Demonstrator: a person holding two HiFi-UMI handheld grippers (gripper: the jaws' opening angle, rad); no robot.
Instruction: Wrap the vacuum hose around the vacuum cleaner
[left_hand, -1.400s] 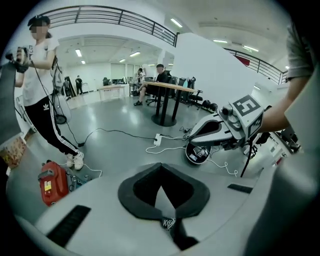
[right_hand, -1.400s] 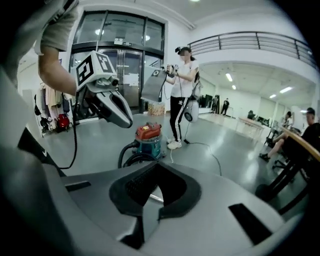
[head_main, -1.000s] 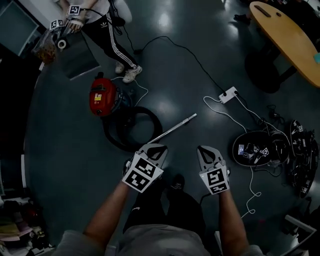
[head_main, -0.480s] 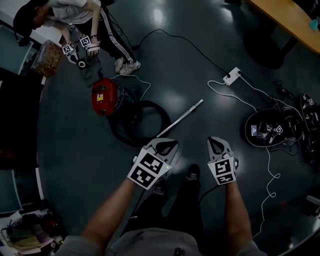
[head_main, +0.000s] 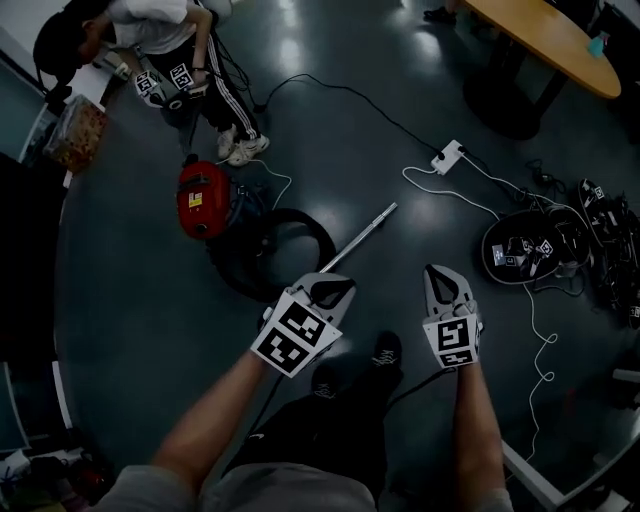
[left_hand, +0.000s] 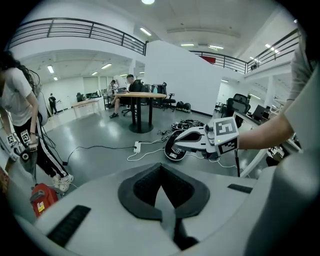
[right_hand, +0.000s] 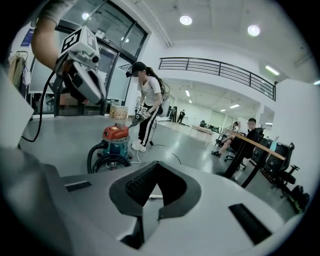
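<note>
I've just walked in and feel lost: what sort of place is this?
Probably a big open office or workshop hall: a long table with office chairs, a railed upper gallery, and a polished grey floor with a power strip and a red vacuum cleaner.

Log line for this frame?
stage: pre-grasp | left tool: shut, empty | right tool: shut, empty | hose: looped on floor by vacuum cleaner

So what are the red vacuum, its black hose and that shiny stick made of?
Vacuum: the red top looks like smooth plastic, evenly coloured with a slight shine, though painted metal is possible. Hose: dull black and lying in a curled loop, so probably bendy plastic or rubber. Stick: thin, straight and silvery bright, so most likely metal.
</note>
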